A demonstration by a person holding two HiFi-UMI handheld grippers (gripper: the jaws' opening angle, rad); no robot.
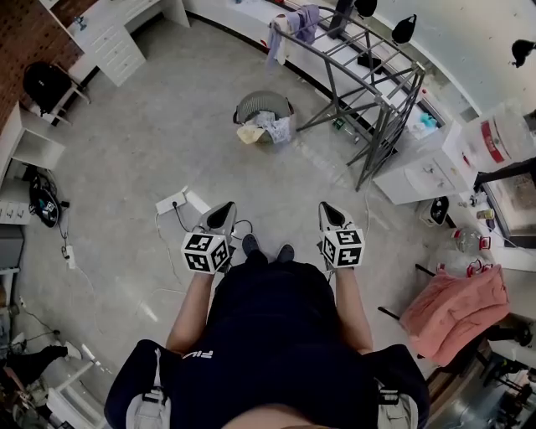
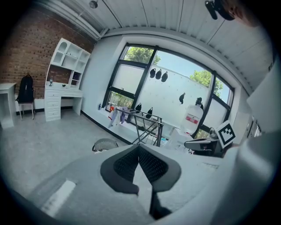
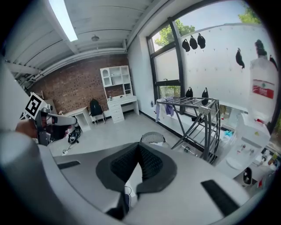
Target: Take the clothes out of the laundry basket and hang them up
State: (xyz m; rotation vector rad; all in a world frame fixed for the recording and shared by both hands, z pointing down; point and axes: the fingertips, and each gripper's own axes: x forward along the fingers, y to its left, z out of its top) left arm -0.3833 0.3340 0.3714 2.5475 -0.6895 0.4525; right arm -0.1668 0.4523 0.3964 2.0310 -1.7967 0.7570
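Clothes [image 1: 266,130] lie heaped in the basket [image 1: 263,107], which stands on the floor [image 1: 167,126] well ahead of the person and just left of the rack [image 1: 360,67]. Both hand-held grippers are clenched and empty: the left hand-held gripper [image 1: 221,215] and the right hand-held gripper [image 1: 332,214] each show their ribbed pads pressed together with nothing between them, and both are angled downward in front of the person's body.

The step in hand looks like the approach, so the task is hardly begun. To do it well, I would walk up to the basket, open one set of jaws before reaching in, and pinch a single garment near its top edge so that it lifts free of the pile without dragging others out.

A power strip [image 1: 172,201] and its cable [image 1: 167,251] lie on the floor just left of the person's feet and could trip a step. A purple garment [image 1: 306,21] hangs on the rack's far end, so the nearer bars look the freer. A pink cloth [image 1: 456,310] sits apart at the right.
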